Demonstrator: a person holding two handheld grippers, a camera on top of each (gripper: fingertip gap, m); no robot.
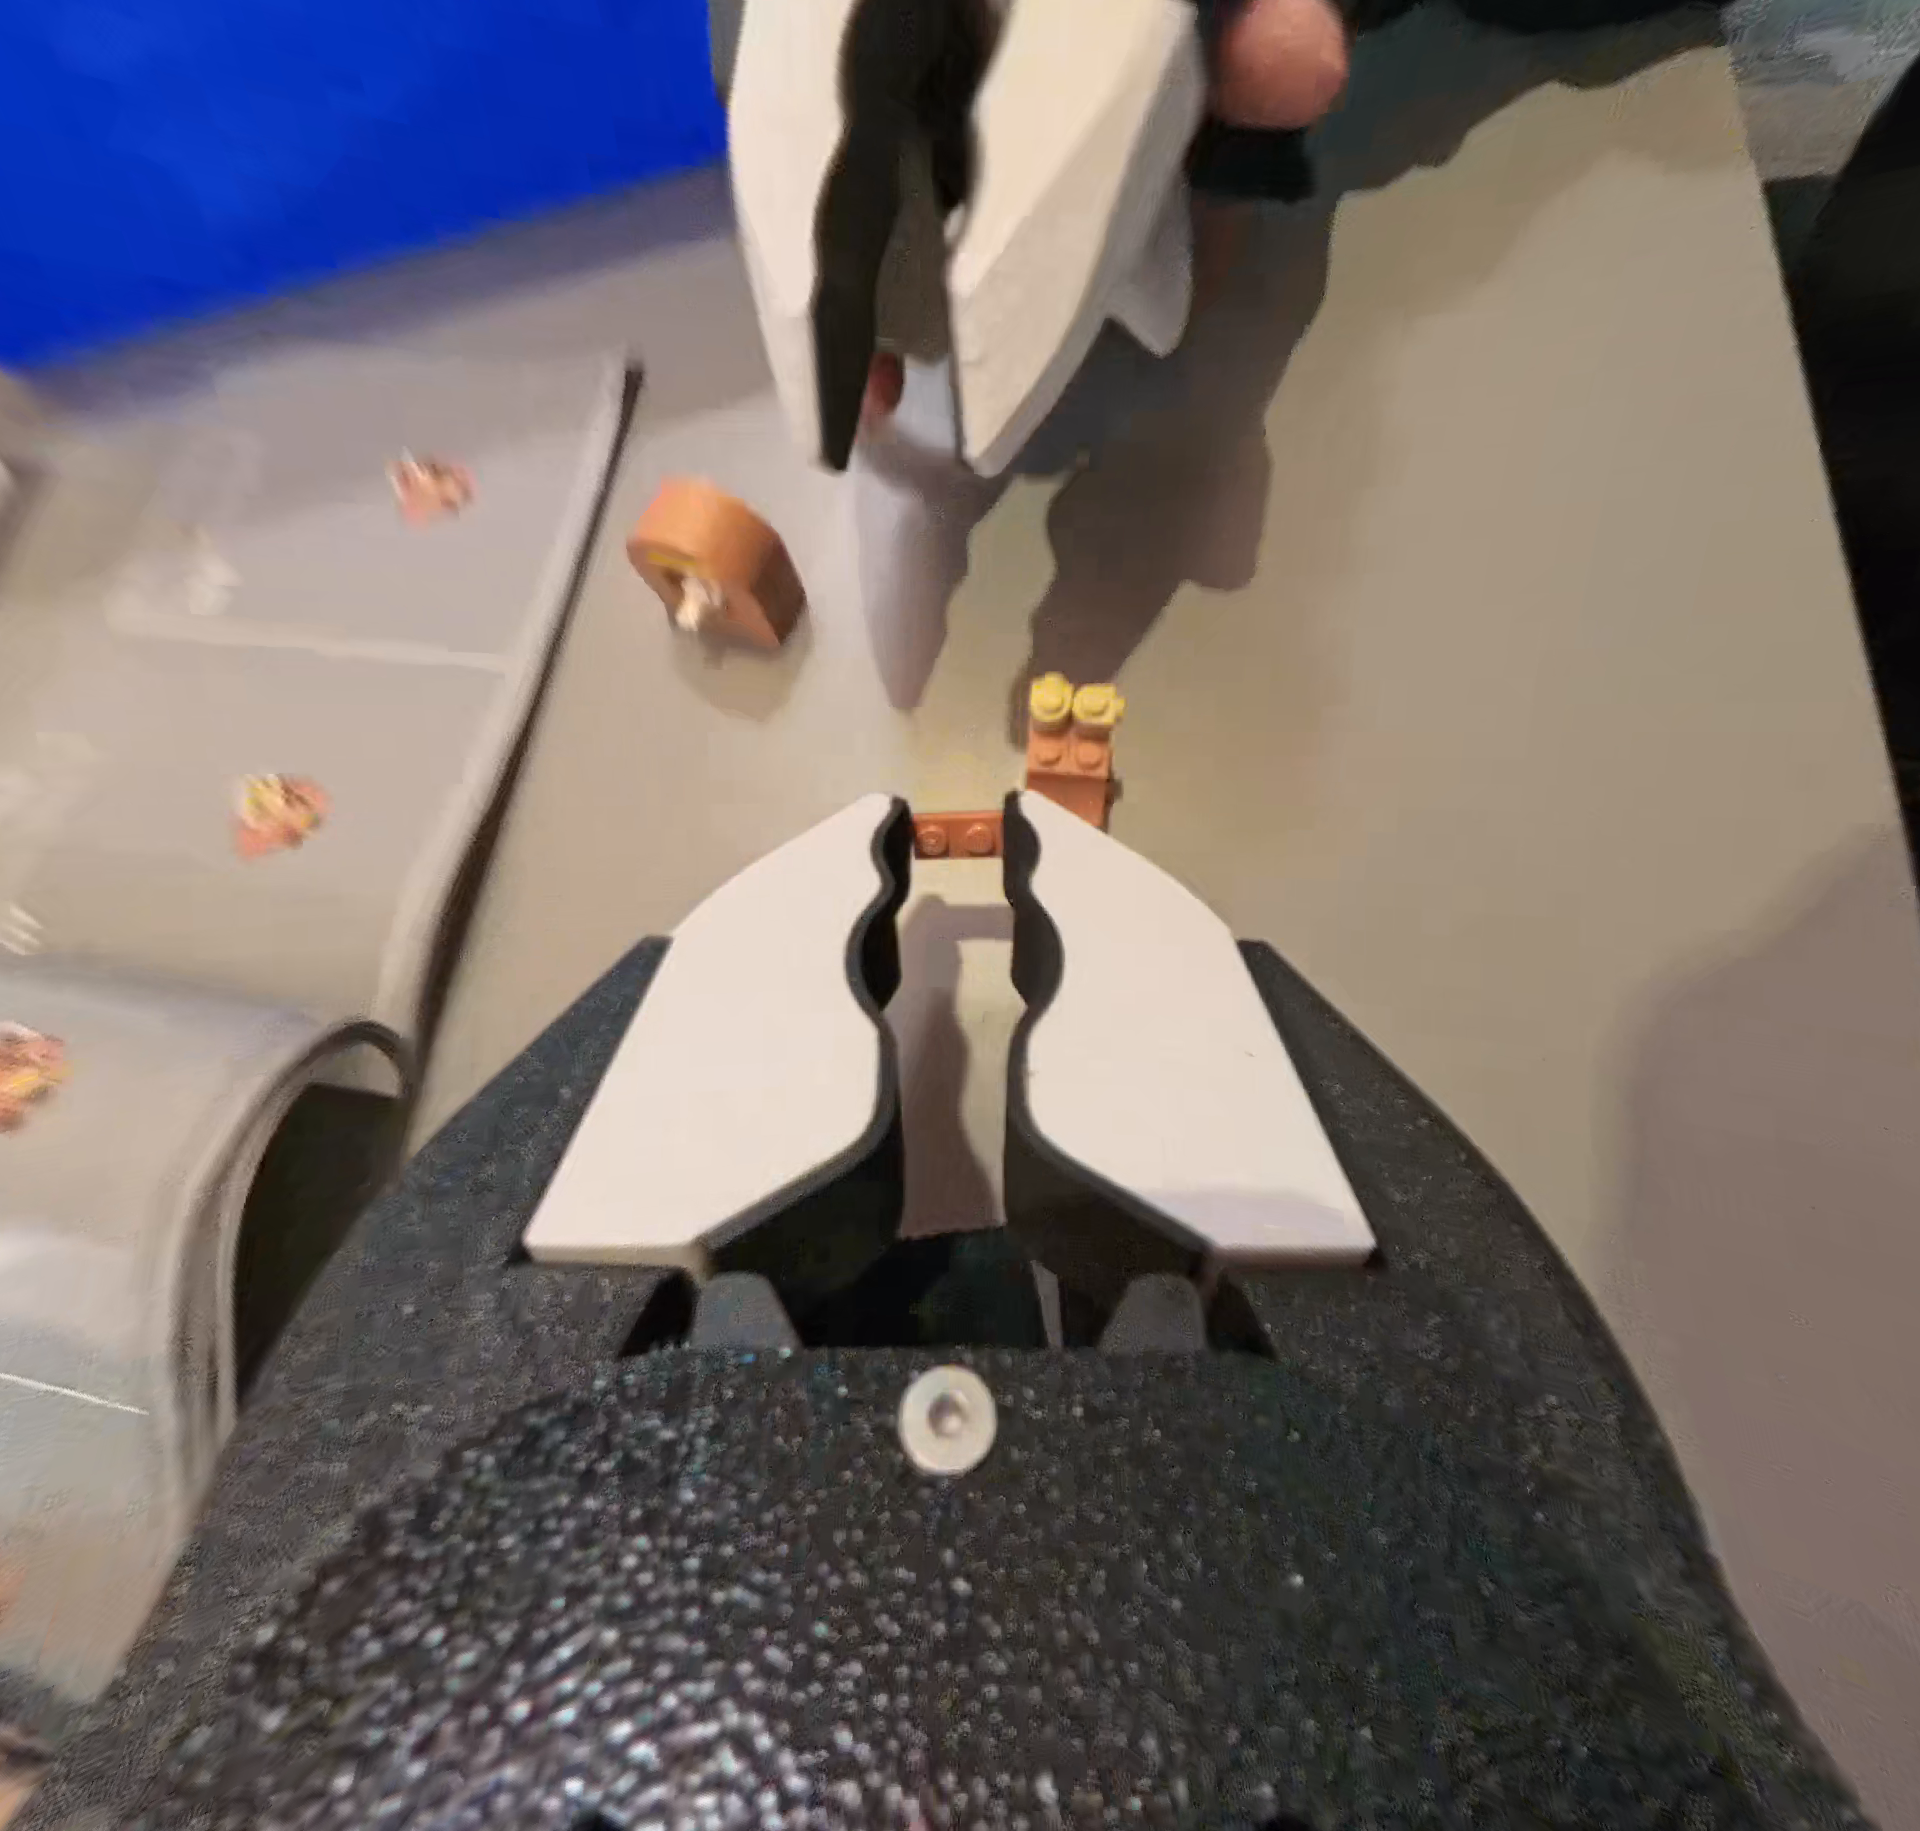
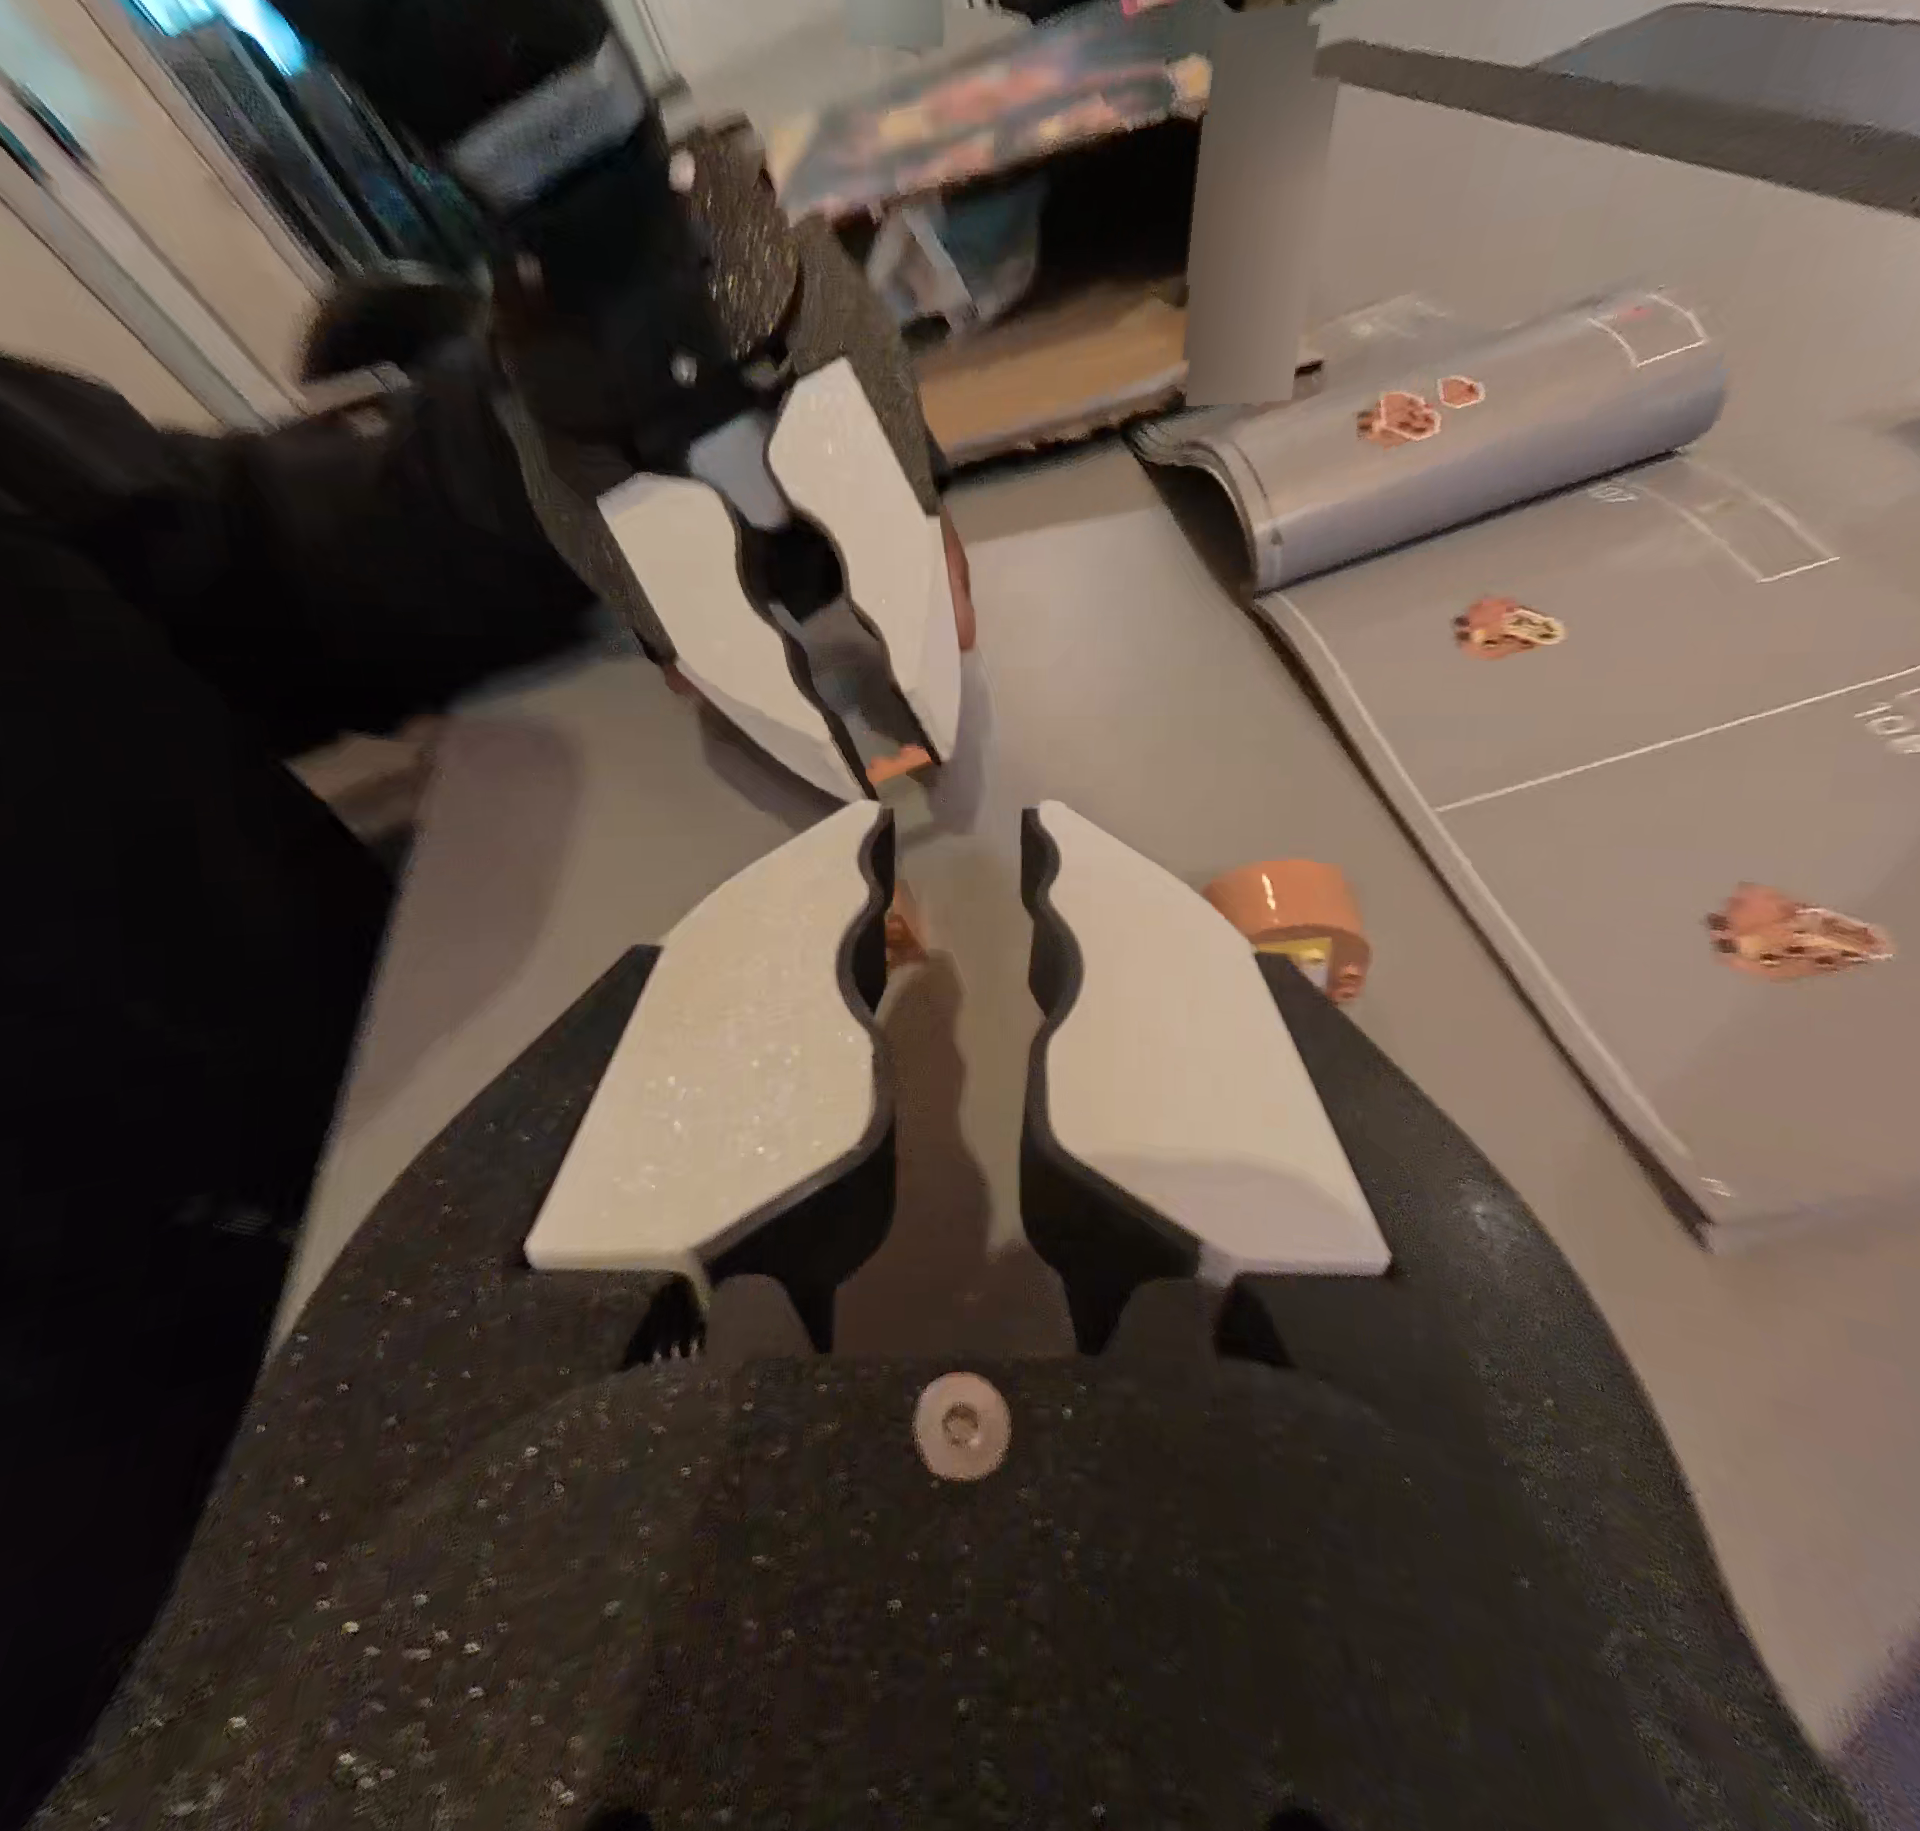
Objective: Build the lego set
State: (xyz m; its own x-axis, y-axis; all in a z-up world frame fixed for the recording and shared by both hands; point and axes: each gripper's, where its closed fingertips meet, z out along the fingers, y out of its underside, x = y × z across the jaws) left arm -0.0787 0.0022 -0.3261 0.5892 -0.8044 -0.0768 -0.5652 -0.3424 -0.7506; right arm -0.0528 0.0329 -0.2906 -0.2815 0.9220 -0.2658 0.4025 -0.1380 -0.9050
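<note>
Small orange brick (image 1: 957, 836) sits clamped between the left gripper (image 1: 957, 831) fingertips, centre of the left wrist view, both dark pads pressing its ends, held above the table. In the right wrist view the same brick (image 2: 900, 765) shows as an orange sliver at the tip of the left gripper (image 2: 900, 758), just above frame centre.

Largest first: grey table (image 1: 1455, 638) fills most of both views. Grey mat (image 2: 1662, 794) with white lines and small orange printed patches covers the right side of the right wrist view, its far end curled into a roll (image 2: 1455, 462); in the left wrist view it lies along the left edge. Blue surface (image 1: 312, 98) upper left of the left wrist view. Person's dark sleeve (image 2: 208, 534) at left of the right wrist view.

Right gripper (image 2: 957, 825) lower centre of its own view, fingers apart, nothing pressed between the pads; a bit of orange shows behind its left finger, cannot tell what. In the left wrist view it hangs top centre (image 1: 914, 431), blurred, tips apart, pointing down.

Round brown piece (image 1: 717, 576) with a yellow spot lies on its side, centre left of the left wrist view; centre right (image 2: 1299, 919) of the right wrist view. Orange brick stack with two yellow round studs on top (image 1: 1075, 742) stands just right of the left gripper tips, apart from them.
</note>
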